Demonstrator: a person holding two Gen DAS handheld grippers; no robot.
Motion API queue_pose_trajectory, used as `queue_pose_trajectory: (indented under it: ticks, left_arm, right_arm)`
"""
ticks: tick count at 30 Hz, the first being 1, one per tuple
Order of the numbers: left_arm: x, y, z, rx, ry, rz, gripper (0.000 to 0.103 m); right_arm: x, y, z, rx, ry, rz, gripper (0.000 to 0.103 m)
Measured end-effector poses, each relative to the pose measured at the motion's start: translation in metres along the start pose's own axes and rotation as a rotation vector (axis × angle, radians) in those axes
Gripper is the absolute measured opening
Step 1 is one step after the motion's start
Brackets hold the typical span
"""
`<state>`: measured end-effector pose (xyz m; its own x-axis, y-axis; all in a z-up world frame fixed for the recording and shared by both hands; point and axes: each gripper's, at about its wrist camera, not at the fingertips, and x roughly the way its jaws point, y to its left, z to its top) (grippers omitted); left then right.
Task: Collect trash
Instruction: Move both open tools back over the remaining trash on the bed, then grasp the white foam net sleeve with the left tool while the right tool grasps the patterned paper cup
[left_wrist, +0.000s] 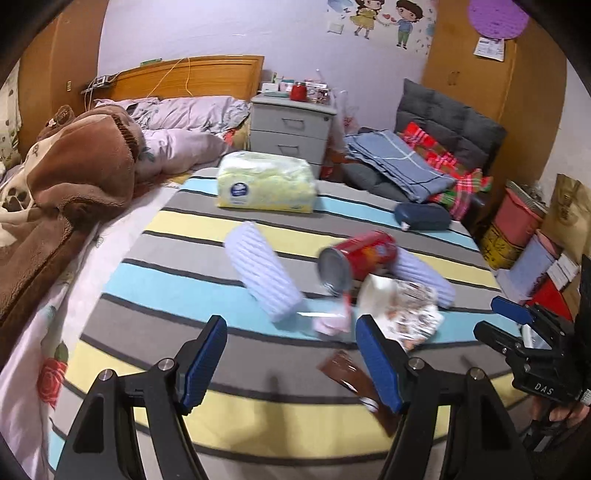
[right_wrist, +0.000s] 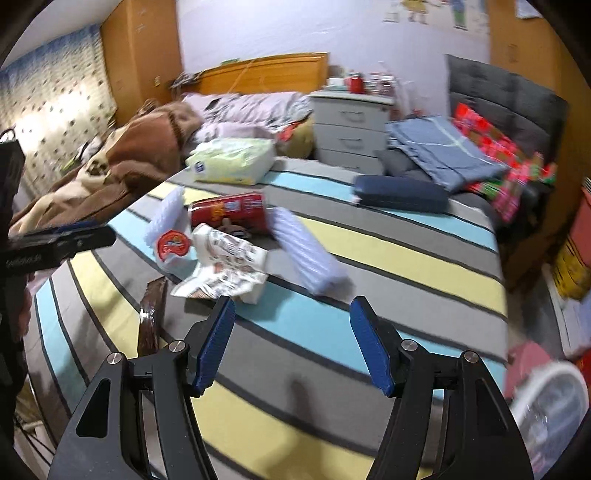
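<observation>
Left tongs (left_wrist: 291, 354), black arms with blue ribbed pads, open and empty, low in the frame of the left view, over the striped bed cover (left_wrist: 207, 266) of grey, yellow and light blue bands. Right tongs (right_wrist: 291, 336) likewise open and empty, low centre of the right view; seen too at the right edge of the left view (left_wrist: 517, 321).

Trash gathered mid-frame on the bed cover:
- red cylindrical snack can (left_wrist: 358, 260) lying on its side, silver end toward the lens; centre-left in the right view (right_wrist: 229, 214).
- crumpled white printed paper wrapper (left_wrist: 406, 314), just below and right of the can, touching the right pad's tip in the picture; left of centre in the right view (right_wrist: 225, 266).
- flat brown foil wrapper (left_wrist: 351, 373) at lower centre-right, partly behind the right pad; lower left in the right view (right_wrist: 151, 314).
- small pinkish scrap (left_wrist: 332, 325) between the pads' tips, blurred.

Also on the cover: two pale lilac ribbed rolls (left_wrist: 262, 273), one either side of the can; yellow-white soft tissue pack (left_wrist: 266, 182) at upper centre; dark blue pouch (left_wrist: 421, 218) at right. Grey drawer unit (left_wrist: 291, 125) beyond, brown blanket (left_wrist: 74, 184) at left. White-rimmed bin (right_wrist: 550, 402), blurred, lower right of the right view.
</observation>
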<state>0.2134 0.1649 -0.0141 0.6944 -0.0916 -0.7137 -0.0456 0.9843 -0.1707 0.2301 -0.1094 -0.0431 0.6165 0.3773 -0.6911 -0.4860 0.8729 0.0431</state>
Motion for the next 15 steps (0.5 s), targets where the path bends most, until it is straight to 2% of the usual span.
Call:
queue_pose_trajectory:
  ticks: [4,9,15]
  left_arm:
    - [0.016,0.015,0.009,-0.035,0.018,-0.009,0.072]
    - [0.04,0.02,0.02,-0.019,0.051,0.011,0.072]
    - [0.063,0.019,0.033,-0.008,0.076,-0.01,0.072]
  right_arm:
    - [0.016,0.004,0.011,-0.02,0.018,0.052,0.066]
    - [0.027,0.016,0.017,-0.076,0.038,0.104,0.066]
    - [0.041,0.023,0.027,-0.133,0.069,0.113,0.066]
